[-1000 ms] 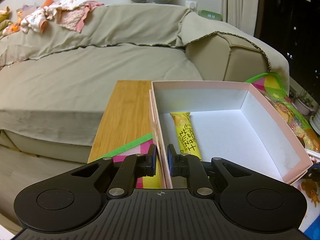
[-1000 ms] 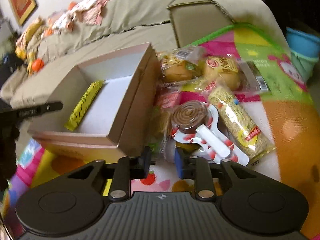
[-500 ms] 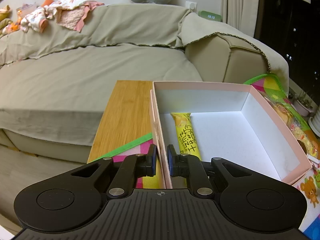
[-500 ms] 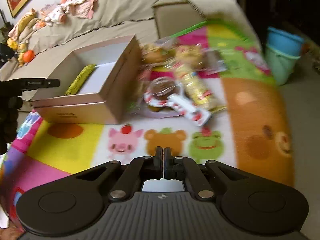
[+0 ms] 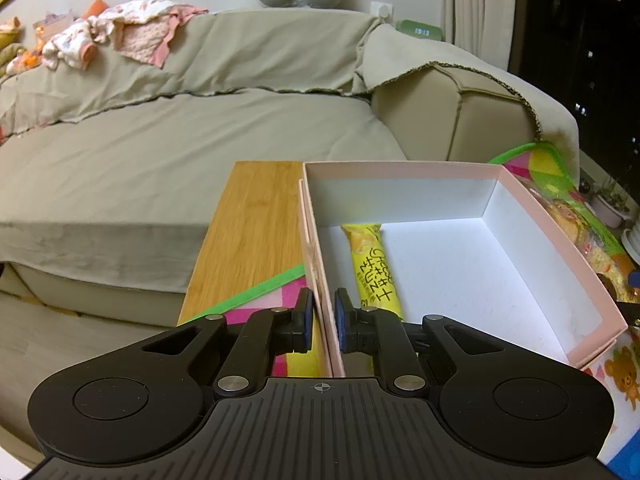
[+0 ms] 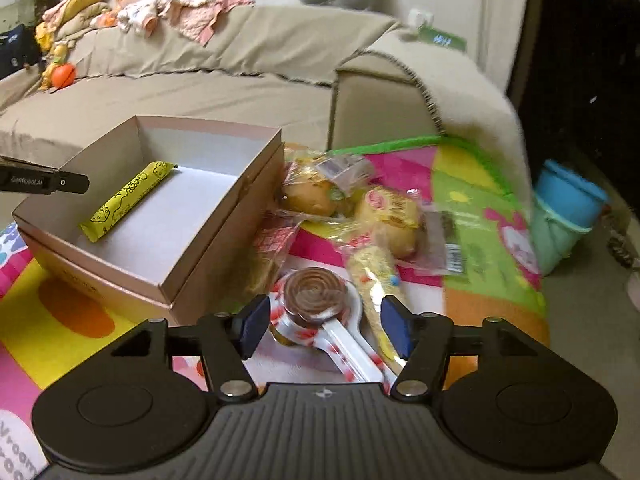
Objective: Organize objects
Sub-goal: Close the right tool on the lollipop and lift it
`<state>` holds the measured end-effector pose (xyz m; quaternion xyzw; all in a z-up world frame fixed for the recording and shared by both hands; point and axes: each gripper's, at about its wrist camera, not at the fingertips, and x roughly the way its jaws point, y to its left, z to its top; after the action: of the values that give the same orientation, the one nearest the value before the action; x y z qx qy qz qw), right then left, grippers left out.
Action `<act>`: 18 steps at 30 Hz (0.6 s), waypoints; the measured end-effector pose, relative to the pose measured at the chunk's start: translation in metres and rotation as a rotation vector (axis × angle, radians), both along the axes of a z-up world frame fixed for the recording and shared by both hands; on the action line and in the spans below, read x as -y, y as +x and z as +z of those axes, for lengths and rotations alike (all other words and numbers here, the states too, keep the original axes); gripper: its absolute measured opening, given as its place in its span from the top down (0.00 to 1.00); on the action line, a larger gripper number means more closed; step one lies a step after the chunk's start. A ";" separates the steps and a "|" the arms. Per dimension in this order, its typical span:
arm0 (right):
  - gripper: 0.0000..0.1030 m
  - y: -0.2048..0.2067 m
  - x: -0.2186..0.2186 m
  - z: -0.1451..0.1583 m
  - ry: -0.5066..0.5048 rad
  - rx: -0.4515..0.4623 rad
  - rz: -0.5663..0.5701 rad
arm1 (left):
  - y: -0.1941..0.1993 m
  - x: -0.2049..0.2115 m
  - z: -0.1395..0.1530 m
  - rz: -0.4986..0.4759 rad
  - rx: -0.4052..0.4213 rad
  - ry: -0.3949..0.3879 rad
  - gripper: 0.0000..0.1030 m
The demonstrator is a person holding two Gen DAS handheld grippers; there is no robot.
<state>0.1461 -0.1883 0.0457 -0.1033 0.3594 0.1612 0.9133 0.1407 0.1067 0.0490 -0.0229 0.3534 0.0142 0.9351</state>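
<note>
a: what's nearest the right gripper [image 6: 326, 330]?

b: a chocolate swirl lollipop [image 6: 314, 296] in a white wrapper with red marks, lying on the play mat [image 6: 472, 200]. the jaws have just been opening and now stand apart, one pad on each side of the disc, not pressing on it. nothing is held.

a: how would it handle?

b: i'd guess light, rigid in the head and brittle. the wrapper looks slick. i'd take it across the disc or low on the wrapped stick, gently.

a: and beyond it?

b: a long yellow snack bag [image 6: 372, 276] just beside it, then two bagged buns [image 6: 390, 220], soft and crinkly; squeeze them hard and they'd crush. other packets are too blurred to count.

a: the left gripper [image 5: 322, 316]?

b: clamped on the near side wall of the pink box [image 5: 560, 248], one pad outside, one inside. the card looks thin yet stiff enough to steady.

a: what's inside?

b: one yellow cheese stick [image 5: 370, 264], along the floor by that wall. one box, one lollipop outside it. the sofa [image 5: 200, 140] sits behind.
</note>
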 end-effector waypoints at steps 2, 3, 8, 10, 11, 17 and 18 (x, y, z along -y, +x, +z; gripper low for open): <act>0.33 0.008 0.003 -0.003 0.017 -0.023 -0.011 | 0.000 0.000 0.000 0.001 0.000 -0.005 0.87; 0.33 0.009 0.006 -0.005 0.029 -0.036 -0.015 | 0.000 0.000 0.000 0.002 0.000 -0.007 0.87; 0.33 -0.004 0.014 -0.013 0.134 -0.163 -0.034 | -0.001 -0.003 0.000 0.002 0.003 -0.017 0.87; 0.33 -0.015 0.010 -0.011 0.158 -0.186 0.011 | -0.001 -0.004 -0.001 0.001 0.003 -0.019 0.87; 0.33 -0.020 0.005 -0.009 0.147 -0.176 0.024 | -0.001 -0.004 0.000 0.001 0.003 -0.018 0.87; 0.33 -0.022 -0.015 -0.002 -0.017 -0.021 -0.001 | -0.001 -0.004 -0.001 0.001 0.003 -0.019 0.87; 0.32 -0.017 -0.016 -0.003 -0.010 -0.025 -0.002 | -0.001 -0.004 -0.001 0.001 0.003 -0.018 0.87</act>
<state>0.1293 -0.1724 0.0423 -0.1055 0.3719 0.1597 0.9083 0.1397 0.1104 0.0485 -0.0317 0.3520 0.0114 0.9354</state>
